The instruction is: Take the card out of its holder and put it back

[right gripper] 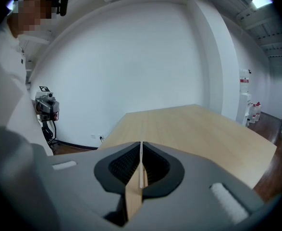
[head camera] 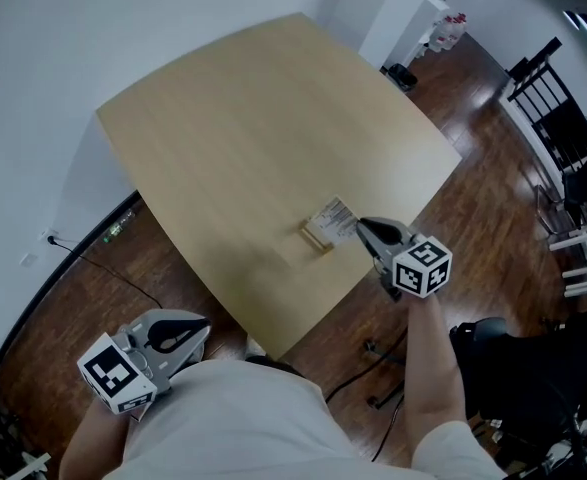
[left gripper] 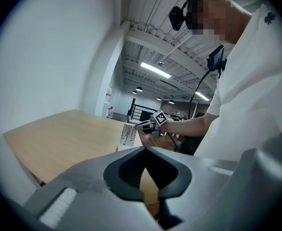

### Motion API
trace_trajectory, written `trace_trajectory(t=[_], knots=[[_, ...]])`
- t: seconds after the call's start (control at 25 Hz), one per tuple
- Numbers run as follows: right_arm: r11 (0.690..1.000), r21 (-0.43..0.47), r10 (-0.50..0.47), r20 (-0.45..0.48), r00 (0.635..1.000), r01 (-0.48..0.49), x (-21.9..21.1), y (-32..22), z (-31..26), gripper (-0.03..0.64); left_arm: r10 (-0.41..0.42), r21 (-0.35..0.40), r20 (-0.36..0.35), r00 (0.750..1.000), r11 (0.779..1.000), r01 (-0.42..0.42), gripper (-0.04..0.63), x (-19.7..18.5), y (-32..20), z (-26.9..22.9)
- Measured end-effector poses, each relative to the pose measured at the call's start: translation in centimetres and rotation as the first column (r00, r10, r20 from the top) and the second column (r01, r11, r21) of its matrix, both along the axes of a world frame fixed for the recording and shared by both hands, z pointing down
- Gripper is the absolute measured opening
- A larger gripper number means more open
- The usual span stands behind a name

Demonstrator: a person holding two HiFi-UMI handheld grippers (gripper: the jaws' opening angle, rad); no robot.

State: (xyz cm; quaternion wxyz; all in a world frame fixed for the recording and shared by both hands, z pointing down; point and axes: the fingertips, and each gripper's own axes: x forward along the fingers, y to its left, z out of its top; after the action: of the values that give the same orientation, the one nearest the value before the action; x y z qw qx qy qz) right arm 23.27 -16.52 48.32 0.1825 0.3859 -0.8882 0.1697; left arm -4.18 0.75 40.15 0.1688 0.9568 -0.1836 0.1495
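Note:
A white printed card is pinched by its right edge in my right gripper, which is shut on it. The card hangs tilted just above the small wooden holder near the table's right front edge; I cannot tell whether its lower edge is clear of the slot. In the right gripper view the card shows edge-on as a thin white line between the jaws of the right gripper. My left gripper hangs off the table by my body, its jaws together with nothing in them. The left gripper view looks past the left gripper at the card.
The light wooden table bears only the holder. A white wall runs behind it, with a black cable on the dark wood floor. Black chairs and a dark bag stand at the right.

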Motion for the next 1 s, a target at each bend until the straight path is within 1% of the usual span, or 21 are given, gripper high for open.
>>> trace_trajectory(t=[0.2, 0.4, 0.68, 1.0], knots=[[0.999, 0.037, 0.026, -0.008, 1.000, -0.026, -0.8, 2.0, -3.0, 0.020, 0.052, 0.013, -0.013, 0.999, 0.999, -0.052, 0.003, -0.8, -0.3, -0.6], [0.998, 0.062, 0.034, -0.015, 0.999, -0.033, -3.1, 5.0, -5.4, 0.020, 0.094, 0.028, -0.028, 0.995, 0.995, -0.093, 0.003, -2.5, -0.3, -1.1], [0.996, 0.080, 0.039, -0.022, 0.999, -0.038, -7.7, 10.8, -8.1, 0.020, 0.142, 0.033, -0.040, 0.989, 0.990, -0.141, 0.003, -6.0, 0.8, -1.2], [0.997, 0.065, 0.030, -0.011, 1.000, -0.029, -13.4, 17.9, -9.2, 0.020, 0.184, 0.044, -0.046, 0.982, 0.982, -0.182, 0.003, -8.8, 2.0, -1.1]])
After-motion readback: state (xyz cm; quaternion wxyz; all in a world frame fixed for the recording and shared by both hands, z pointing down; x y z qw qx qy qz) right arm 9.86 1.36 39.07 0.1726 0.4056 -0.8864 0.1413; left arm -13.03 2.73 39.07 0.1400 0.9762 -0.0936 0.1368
